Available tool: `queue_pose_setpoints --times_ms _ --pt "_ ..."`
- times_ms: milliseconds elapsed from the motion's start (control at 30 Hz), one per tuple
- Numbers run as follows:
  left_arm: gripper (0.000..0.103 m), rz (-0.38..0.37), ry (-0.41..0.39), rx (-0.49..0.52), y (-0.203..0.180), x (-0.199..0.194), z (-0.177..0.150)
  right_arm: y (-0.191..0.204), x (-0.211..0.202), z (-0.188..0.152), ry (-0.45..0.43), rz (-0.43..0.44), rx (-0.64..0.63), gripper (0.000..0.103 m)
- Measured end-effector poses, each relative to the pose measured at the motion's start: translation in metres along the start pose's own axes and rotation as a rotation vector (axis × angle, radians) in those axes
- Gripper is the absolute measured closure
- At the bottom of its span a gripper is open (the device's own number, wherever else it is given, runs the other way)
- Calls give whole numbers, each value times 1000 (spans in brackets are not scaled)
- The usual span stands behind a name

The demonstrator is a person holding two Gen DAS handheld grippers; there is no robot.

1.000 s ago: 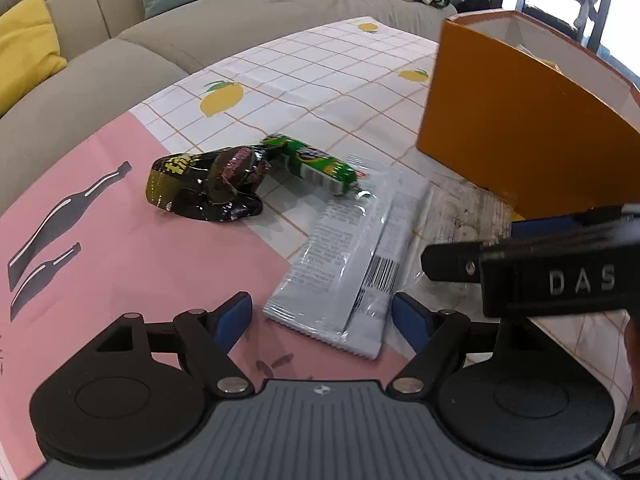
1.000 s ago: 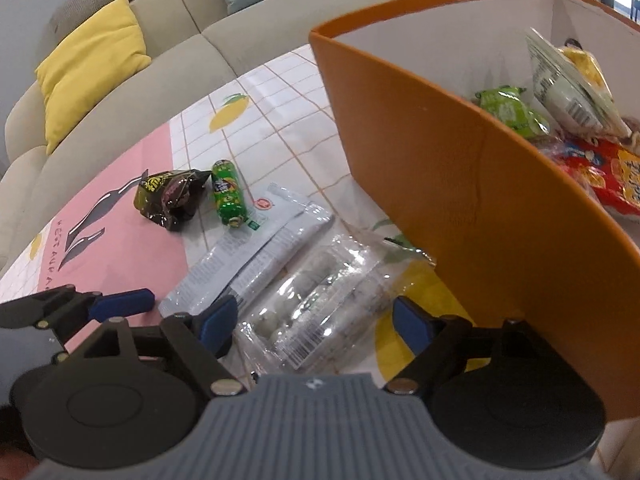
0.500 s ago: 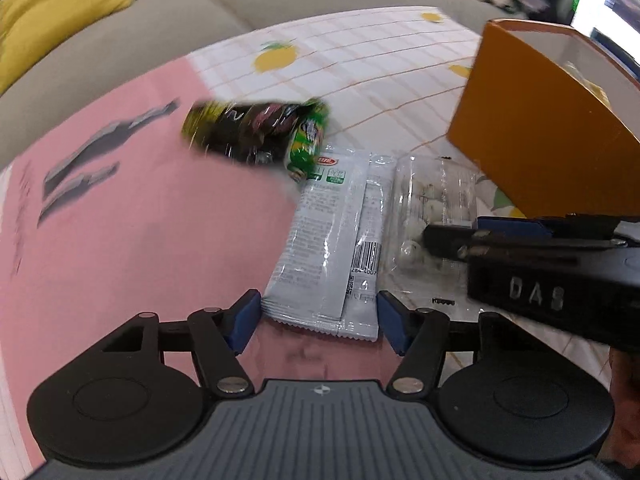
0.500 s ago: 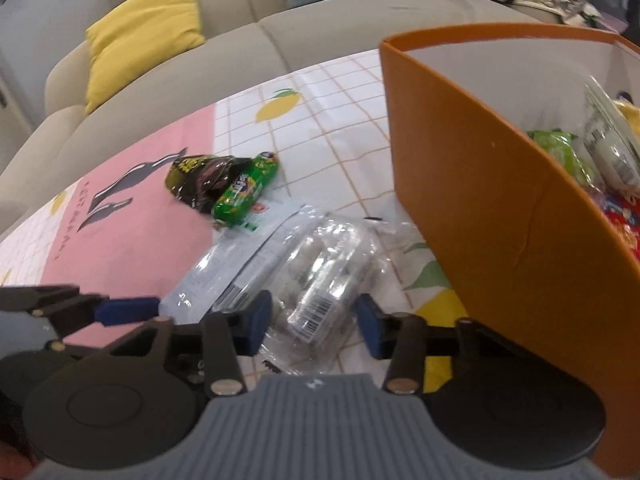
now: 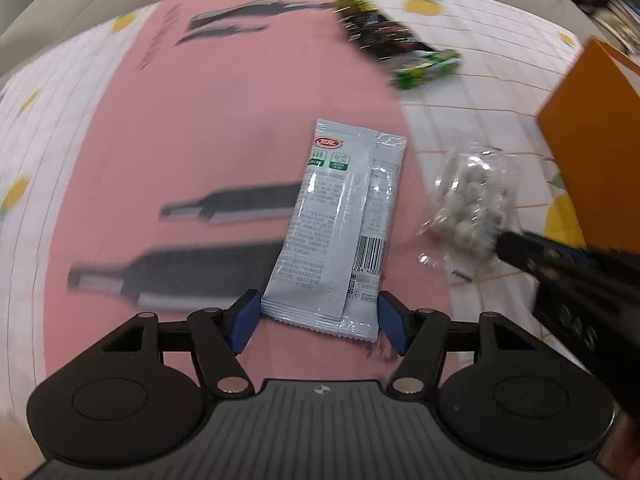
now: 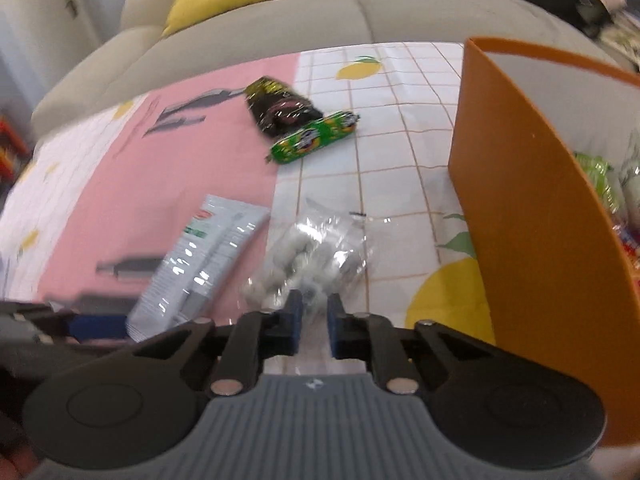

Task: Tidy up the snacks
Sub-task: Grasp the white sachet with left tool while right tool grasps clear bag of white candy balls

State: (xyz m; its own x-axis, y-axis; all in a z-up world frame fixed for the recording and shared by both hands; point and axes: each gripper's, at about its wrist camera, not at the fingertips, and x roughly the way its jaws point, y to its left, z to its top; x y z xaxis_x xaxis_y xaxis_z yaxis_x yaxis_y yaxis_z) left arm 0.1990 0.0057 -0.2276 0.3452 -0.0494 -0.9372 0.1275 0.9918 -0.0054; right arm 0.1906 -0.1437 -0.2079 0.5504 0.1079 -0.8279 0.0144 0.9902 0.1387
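Lighting's soft, even daylight, bright with barely any shadows. Both views have heavy fisheye bending, so the desk [image 5: 200,120] curves at the edges. Lots of motion blur: the far snacks smear in the left view, and the clear pack of white balls [image 6: 316,256] is fuzzy in the right one. Small glare spots on the grey sachet [image 5: 340,224].

Glossy clear plastic bag [image 6: 316,256], matt grey sachet [image 5: 340,232], shiny foil green wrapper [image 6: 314,138].
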Motion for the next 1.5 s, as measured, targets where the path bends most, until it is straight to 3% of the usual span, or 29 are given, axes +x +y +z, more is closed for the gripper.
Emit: queue_pose_setpoints --times_ms 167,300,333,400,567,733,900,1100,1300,1500 --pt "25 10 4 -68 9 -5 -10 -12 -5 -17 39 18 75 93" --pt "19 -81 -34 -81 22 -12 -11 -12 -12 -8 -24 12 135 77" --pt "18 -93 -53 -79 26 -14 -9 -11 -15 -5 -46 7 141 66" --pt "17 -102 -81 -70 31 -12 -2 -10 -16 -1 -75 3 162 54" --pt "17 -156 -118 -32 30 -6 9 -9 -4 11 -62 6 231 43" --pt "17 -118 -161 70 13 4 11 -7 7 22 -59 -8 260 33" --pt "16 -64 -198 68 13 12 15 2 23 27 -38 -61 240 25" --pt "15 -25 -237 76 19 16 13 19 39 25 -33 -130 150 23" --pt "12 -20 -265 91 19 18 11 24 41 20 -70 -139 94 22" --pt "9 -29 -280 99 18 20 11 13 35 17 -98 -122 83 33"
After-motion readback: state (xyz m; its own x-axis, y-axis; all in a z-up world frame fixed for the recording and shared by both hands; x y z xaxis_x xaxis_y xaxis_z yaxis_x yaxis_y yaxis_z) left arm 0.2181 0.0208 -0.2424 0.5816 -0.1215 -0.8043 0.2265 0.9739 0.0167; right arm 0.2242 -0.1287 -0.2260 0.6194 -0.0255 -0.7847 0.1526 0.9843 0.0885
